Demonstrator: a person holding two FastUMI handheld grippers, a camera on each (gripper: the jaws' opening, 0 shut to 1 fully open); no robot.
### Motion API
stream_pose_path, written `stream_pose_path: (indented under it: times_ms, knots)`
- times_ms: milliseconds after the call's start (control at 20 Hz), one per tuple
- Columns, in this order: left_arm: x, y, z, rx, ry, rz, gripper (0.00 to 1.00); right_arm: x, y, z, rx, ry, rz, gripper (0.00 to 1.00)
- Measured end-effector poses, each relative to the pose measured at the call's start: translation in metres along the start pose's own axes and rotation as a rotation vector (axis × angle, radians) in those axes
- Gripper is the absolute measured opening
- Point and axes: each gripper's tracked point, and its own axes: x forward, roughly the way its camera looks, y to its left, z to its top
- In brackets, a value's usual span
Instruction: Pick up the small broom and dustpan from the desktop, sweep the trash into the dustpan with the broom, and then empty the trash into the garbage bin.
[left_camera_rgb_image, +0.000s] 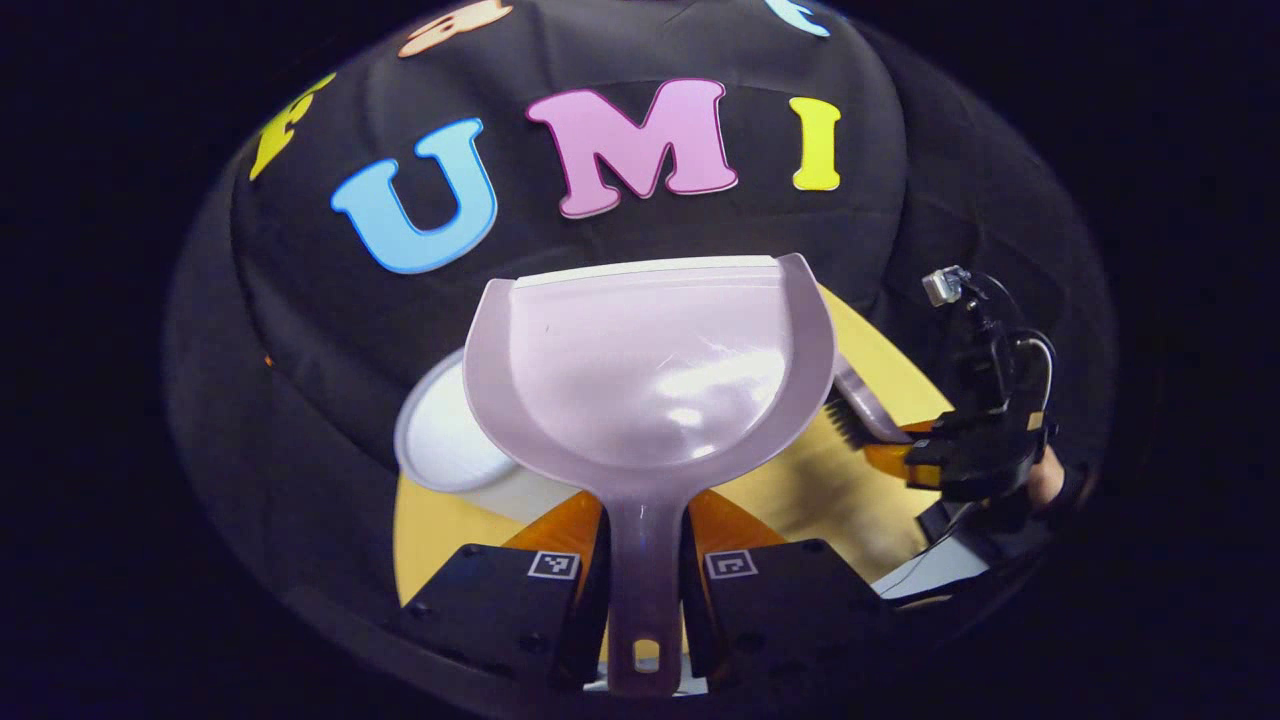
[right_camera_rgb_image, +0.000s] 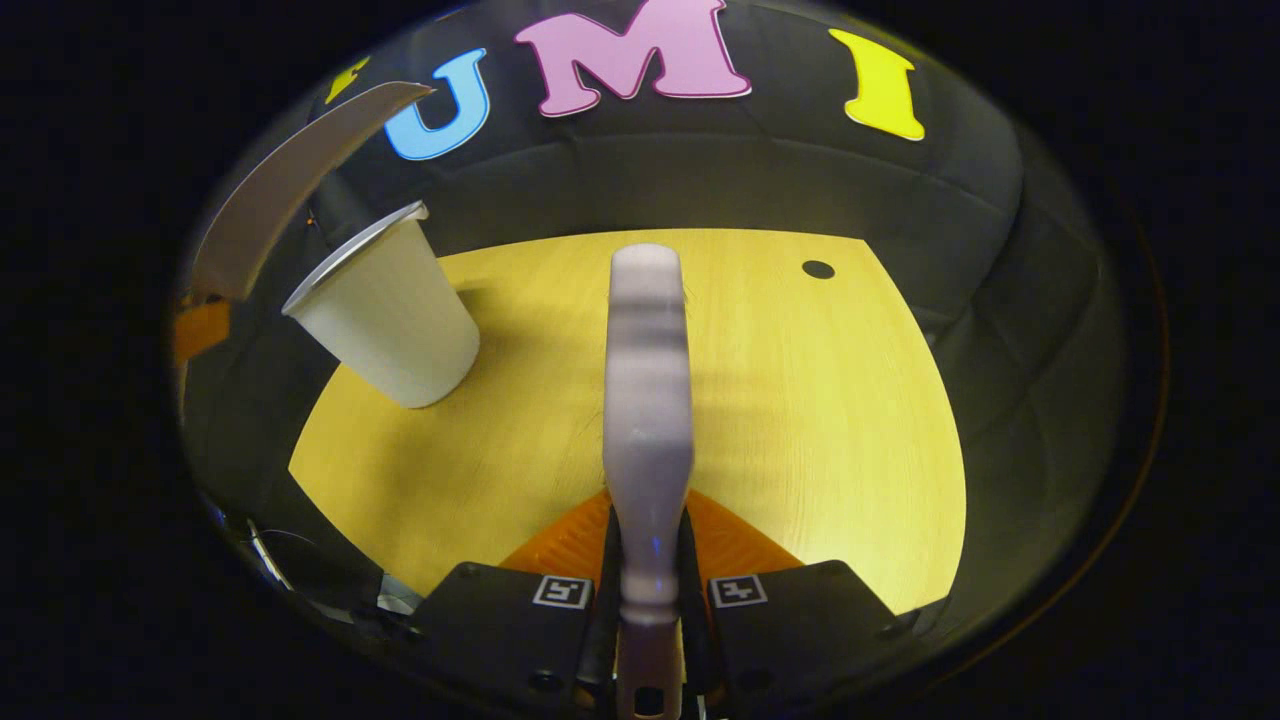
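Note:
My left gripper (left_camera_rgb_image: 645, 560) is shut on the handle of the lilac dustpan (left_camera_rgb_image: 650, 370). The pan is lifted off the table and its glossy inner face, turned toward the camera, is bare. Behind its left edge stands the white garbage bin (left_camera_rgb_image: 440, 440), partly hidden by the pan. My right gripper (right_camera_rgb_image: 648, 570) is shut on the lilac broom (right_camera_rgb_image: 648, 400), which points forward above the yellow desktop (right_camera_rgb_image: 800, 400). From the left gripper view, the right gripper (left_camera_rgb_image: 985, 450) holds the broom (left_camera_rgb_image: 862, 402) just right of the pan, bristles dark.
In the right gripper view the bin (right_camera_rgb_image: 390, 320) stands at the table's far left, with the dustpan's rim (right_camera_rgb_image: 290, 180) raised above it. A small black hole (right_camera_rgb_image: 818, 269) marks the desktop's far right. Black cloth walls close in around the table.

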Motion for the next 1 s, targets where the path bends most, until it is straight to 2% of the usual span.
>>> stream_pose_path:
  times_ms: [100, 200, 300, 450, 650, 1000]
  knots:
    - [0.027, -0.039, -0.027, -0.084, 0.055, -0.054, 0.29, 0.001, -0.006, -0.013, 0.017, 0.029, -0.018, 0.29]
    - [0.051, -0.054, -0.05, -0.104, 0.106, -0.05, 0.29, 0.008, -0.01, -0.023, 0.012, 0.06, -0.035, 0.29]
    - [0.073, -0.057, -0.08, -0.139, 0.189, -0.038, 0.29, 0.019, -0.011, -0.034, 0.013, 0.11, -0.044, 0.29]
    - [0.109, -0.038, -0.102, -0.129, 0.266, 0.038, 0.29, 0.039, -0.007, -0.04, -0.008, 0.155, -0.058, 0.3]
    - [0.11, -0.046, -0.103, -0.152, 0.345, 0.057, 0.29, 0.057, 0.0, -0.05, -0.071, 0.218, -0.089, 0.29]
    - [0.103, -0.045, -0.089, -0.124, 0.415, 0.056, 0.29, 0.087, -0.012, -0.074, -0.066, 0.305, -0.137, 0.29]
